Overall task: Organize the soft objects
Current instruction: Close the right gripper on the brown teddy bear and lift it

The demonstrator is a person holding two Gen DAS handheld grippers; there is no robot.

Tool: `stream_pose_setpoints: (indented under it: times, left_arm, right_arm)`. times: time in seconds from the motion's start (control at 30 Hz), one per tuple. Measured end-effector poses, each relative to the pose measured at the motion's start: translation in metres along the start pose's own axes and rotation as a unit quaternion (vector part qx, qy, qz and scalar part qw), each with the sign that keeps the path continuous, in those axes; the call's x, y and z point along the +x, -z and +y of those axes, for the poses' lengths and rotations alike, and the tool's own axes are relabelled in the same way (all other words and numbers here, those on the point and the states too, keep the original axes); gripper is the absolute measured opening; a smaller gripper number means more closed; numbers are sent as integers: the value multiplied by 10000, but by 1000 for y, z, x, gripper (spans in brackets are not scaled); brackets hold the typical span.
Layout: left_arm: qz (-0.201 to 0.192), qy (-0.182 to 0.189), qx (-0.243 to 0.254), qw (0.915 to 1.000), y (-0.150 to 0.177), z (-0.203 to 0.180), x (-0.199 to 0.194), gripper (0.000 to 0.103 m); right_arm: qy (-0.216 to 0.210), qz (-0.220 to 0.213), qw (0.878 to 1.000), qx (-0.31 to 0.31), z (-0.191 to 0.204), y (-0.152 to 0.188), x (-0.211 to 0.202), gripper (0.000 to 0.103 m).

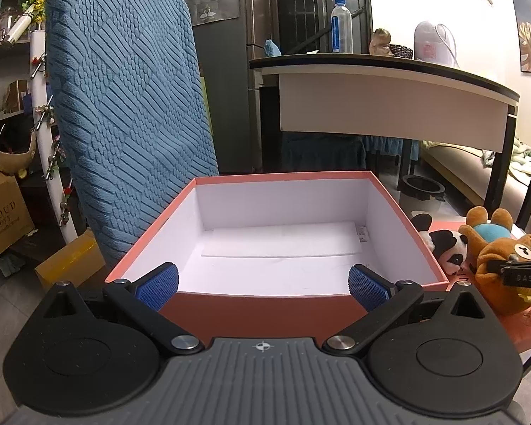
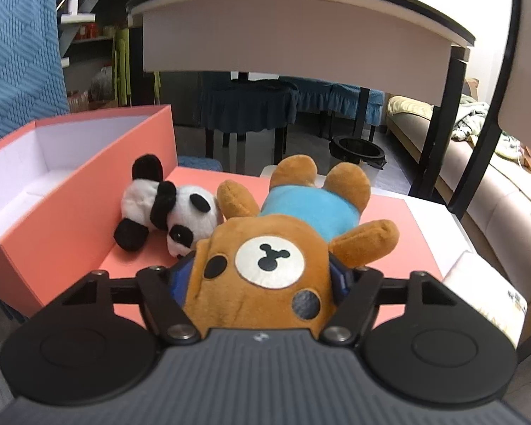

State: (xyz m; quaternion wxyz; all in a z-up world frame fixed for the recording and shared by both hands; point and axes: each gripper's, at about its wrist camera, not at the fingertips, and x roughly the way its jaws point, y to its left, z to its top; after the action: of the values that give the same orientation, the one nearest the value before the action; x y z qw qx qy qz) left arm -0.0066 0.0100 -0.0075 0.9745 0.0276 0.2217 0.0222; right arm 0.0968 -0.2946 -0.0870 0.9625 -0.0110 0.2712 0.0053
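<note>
Plush fur fills the gap of my right tool (image 2: 262,276): its blue pads are pressed in on both sides of the brown bear's (image 2: 265,265) head, so the tool has closed on the toy as far as the stuffing lets it. The bear lies face up on the coral lid (image 2: 400,219), its blue shirt and legs stretching away ahead of the tool. A small panda (image 2: 166,212) lies just to the front-left of the tool, touching the bear's arm and close to the box wall. My left tool (image 1: 263,281) is spread wide and holds nothing, its pads hovering over the near rim of the coral box (image 1: 265,310), whose white inside shows no toys. To carry the bear well, I judge I should keep the squeeze even on the head, lift high enough that the dangling legs clear the wall on my left, and avoid dragging the panda along.
</note>
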Motion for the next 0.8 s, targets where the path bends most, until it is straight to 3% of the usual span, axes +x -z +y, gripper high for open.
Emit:
stream_pose_setpoints:
  times: [0.53,0.8]
  left_arm:
    - [-154,31,-126,9998,-1,10,-13,103]
    - [-180,-120,-219,9995,0,24,-16,103]
  right_arm:
    - [-89,-987,9949,169,3,-35,-62,71]
    - [-811,-1186,9896,-112,49,-69,-48,72]
